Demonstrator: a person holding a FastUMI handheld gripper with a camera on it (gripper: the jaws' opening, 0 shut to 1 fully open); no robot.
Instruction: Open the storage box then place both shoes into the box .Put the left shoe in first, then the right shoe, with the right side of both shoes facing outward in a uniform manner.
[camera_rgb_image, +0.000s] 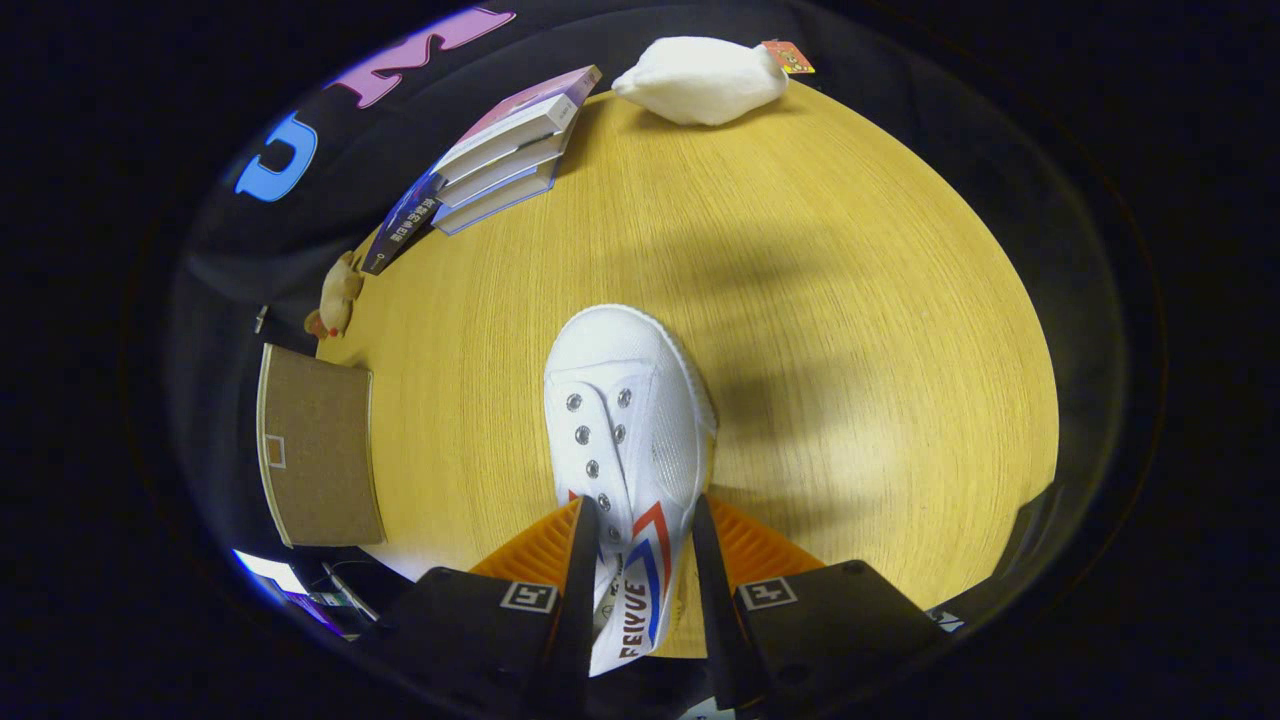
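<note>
You've got the white shoe (628, 440) clamped between the gripper (640, 525) fingers, both pressing on its rear part while the toe points ahead over the wooden table (850, 300). Off to the left, at the table's edge, sits the brown storage box (318, 447). Beyond it you can see a small plush toy (338, 295), a stack of books (495, 160) and a white pouch (705, 80) at the far side.

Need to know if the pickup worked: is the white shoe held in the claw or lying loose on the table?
Held. The claw is shut on the white shoe, both fingers pressing its sides near the heel.
</note>
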